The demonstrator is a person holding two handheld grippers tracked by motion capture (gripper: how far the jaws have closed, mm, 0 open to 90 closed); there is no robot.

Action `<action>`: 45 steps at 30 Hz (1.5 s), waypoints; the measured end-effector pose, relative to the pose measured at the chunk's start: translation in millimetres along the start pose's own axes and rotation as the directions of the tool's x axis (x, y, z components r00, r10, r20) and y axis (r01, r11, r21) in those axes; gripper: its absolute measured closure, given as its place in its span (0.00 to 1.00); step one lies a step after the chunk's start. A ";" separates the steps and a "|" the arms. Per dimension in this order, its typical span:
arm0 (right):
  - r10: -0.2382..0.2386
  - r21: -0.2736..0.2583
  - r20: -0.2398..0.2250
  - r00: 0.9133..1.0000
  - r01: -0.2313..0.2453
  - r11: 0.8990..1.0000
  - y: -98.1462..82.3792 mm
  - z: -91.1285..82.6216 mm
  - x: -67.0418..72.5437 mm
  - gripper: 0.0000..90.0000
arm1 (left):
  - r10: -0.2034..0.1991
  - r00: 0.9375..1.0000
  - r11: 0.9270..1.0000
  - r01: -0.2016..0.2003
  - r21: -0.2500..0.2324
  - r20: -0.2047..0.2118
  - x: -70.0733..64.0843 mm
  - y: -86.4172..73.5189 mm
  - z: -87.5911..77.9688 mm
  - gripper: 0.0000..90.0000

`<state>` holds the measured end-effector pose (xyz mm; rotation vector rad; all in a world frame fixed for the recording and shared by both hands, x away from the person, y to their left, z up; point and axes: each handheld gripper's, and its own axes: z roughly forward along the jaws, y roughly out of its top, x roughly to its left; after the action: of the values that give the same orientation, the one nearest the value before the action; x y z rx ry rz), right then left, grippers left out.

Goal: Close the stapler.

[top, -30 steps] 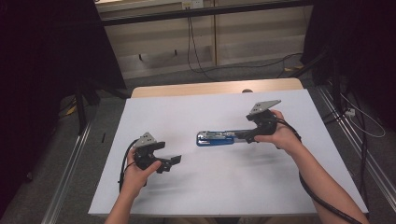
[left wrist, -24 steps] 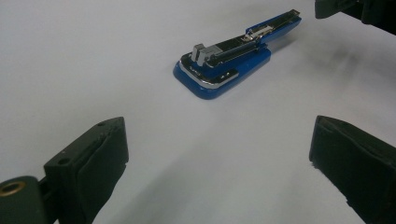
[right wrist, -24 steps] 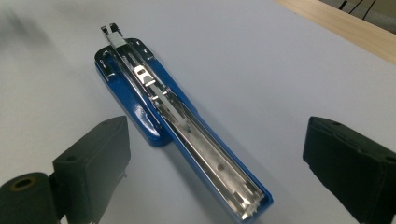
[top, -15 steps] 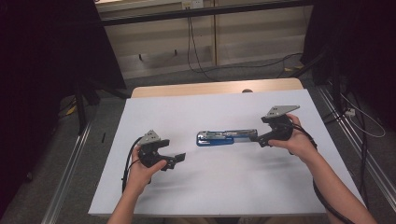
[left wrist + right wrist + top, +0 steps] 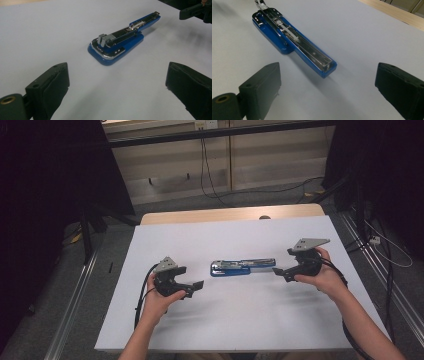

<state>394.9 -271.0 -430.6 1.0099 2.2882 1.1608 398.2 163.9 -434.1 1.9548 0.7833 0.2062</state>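
High view: you are holding the left gripper and right gripper spread wide, both gripping nothing. The blue stapler is lying flipped open on the white table between them, touching neither.

A glossy blue plastic stapler with bright metal parts was seen on a matt white sheet; pale wood showed beyond that sheet.
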 end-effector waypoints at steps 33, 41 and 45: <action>0.025 0.060 0.047 0.999 -0.028 0.998 -14.5 6.9 3.5 0.32 | 0.083 0.996 0.995 -0.082 0.053 -0.024 -2.1 16.0 59.0 1.00; 0.038 0.079 0.046 0.998 -0.042 0.996 -17.3 9.6 2.2 0.55 | 0.098 0.995 0.994 -0.097 0.059 -0.023 -3.3 15.5 66.3 1.00; 0.041 0.100 0.036 0.999 -0.045 0.994 -17.2 11.4 2.9 0.65 | 0.109 0.994 0.992 -0.108 0.063 -0.022 -3.4 14.9 68.2 1.00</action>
<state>392.6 -269.6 -451.3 1.1122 2.3299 1.0456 432.9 107.0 -455.4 2.0587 0.7075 0.2749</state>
